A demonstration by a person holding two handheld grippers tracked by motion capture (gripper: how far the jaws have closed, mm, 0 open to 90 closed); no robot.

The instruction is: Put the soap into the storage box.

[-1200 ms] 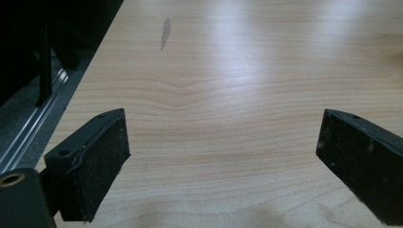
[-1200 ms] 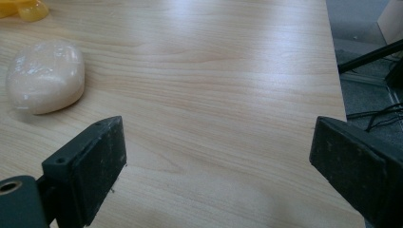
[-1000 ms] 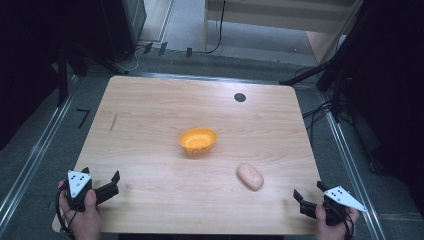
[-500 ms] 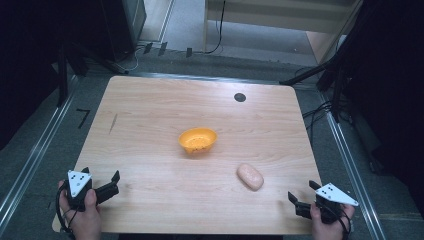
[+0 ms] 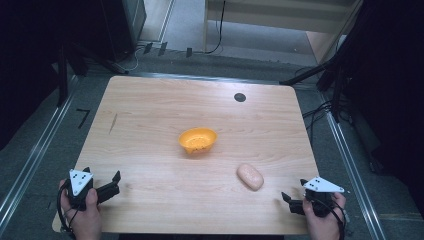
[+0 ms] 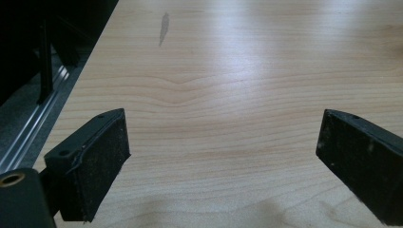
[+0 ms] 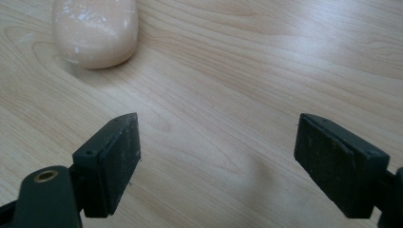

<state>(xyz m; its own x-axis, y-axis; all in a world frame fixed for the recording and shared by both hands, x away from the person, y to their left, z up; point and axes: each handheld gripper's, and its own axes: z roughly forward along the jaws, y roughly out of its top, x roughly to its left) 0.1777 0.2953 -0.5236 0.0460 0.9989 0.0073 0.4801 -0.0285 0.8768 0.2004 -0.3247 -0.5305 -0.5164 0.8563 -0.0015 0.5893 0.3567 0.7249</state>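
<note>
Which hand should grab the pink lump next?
The right. The right gripper sits near the pink lump, fingers open and empty. The left gripper waits at the table's far left corner.

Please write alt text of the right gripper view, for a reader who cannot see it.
The right gripper holds its two black jaws apart over a wooden table, nothing between them. A pale pink rounded object lies on the table beyond the left jaw, not touching it.

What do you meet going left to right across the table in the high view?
Left tool → orange bowl → black dot → pale bread roll → right tool.
</note>
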